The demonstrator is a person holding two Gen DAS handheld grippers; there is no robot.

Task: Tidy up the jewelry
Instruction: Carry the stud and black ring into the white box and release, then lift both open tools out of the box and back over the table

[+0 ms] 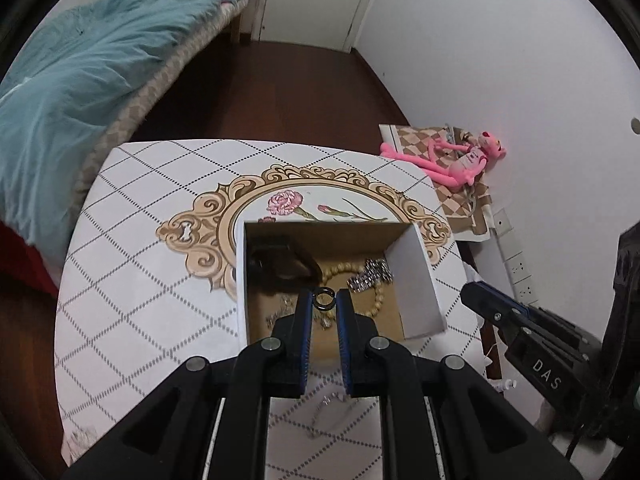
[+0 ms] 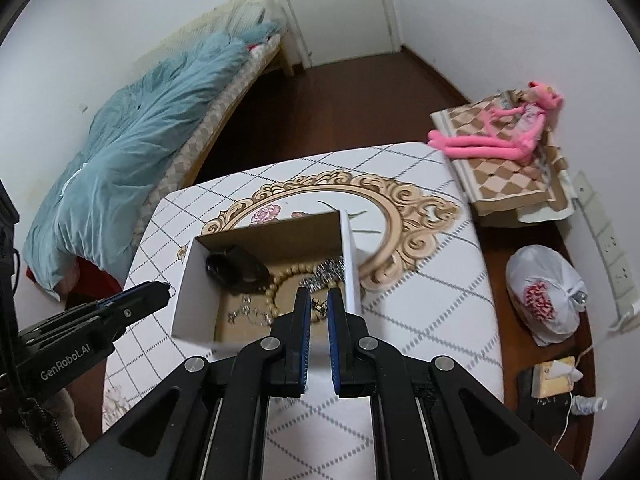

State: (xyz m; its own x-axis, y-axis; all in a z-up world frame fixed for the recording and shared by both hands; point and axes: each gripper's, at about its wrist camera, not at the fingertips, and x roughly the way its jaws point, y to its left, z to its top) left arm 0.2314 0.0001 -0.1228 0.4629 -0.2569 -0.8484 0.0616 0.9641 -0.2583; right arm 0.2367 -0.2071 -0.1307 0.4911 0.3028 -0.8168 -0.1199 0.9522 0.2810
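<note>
An open cardboard box point(image 1: 416, 280) point(image 2: 192, 292) stands on the patterned table point(image 1: 160, 280). Inside lie a wooden bead bracelet point(image 1: 344, 270) point(image 2: 280, 276), a silver link bracelet point(image 1: 370, 274) point(image 2: 326, 272), a black item point(image 1: 280, 260) and small loose pieces. My left gripper point(image 1: 324, 300) hangs over the box, shut on a dark metal ring point(image 1: 324, 297) at its tips. My right gripper point(image 2: 319, 300) is above the box's right side, shut, with a small gold-coloured piece point(image 2: 319, 307) between its tips. Each gripper shows at the edge of the other's view.
A thin chain point(image 1: 324, 412) lies on the table in front of the box. A pink plush toy point(image 2: 500, 140) rests on a checked box to the right. A bed with a blue quilt point(image 1: 100, 80) is on the left, a white plastic bag point(image 2: 548, 296) on the floor.
</note>
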